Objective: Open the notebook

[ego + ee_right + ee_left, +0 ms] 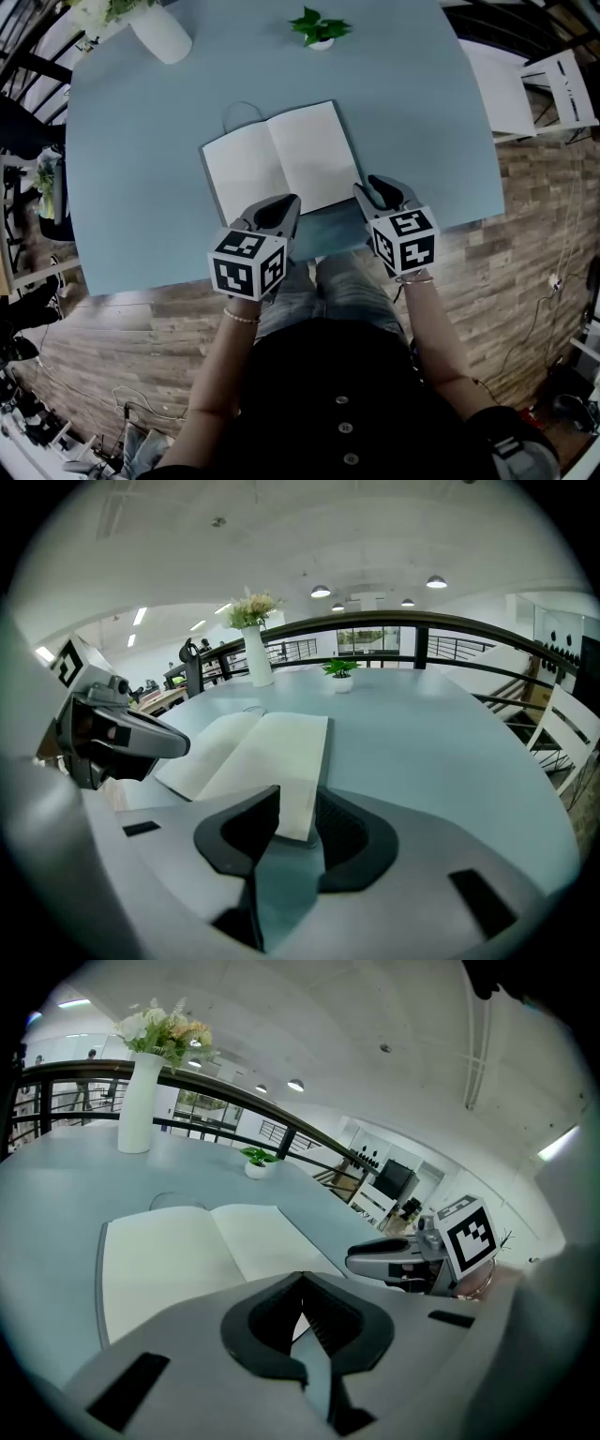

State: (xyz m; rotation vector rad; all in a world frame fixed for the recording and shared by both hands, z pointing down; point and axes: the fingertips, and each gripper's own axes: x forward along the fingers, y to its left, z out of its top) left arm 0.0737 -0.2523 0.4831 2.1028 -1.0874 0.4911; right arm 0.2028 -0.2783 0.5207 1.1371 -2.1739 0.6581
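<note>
The notebook (pixel 281 167) lay open and flat just ahead of both grippers, its spine running away from them. The right gripper (pixel 295 808) stood with jaws apart astride the right page's near corner, not pressing on it. The left gripper (pixel 302 1279), jaws together and empty, hung at the near edge of the left page.

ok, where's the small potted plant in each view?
Head view: potted plant top centre, beyond the open notebook.
Left gripper view: plant left of centre, upper half.
Right gripper view: plant just right of centre, upper half.
Shared landmark: the white vase of flowers, left of the plant in all three.
</note>
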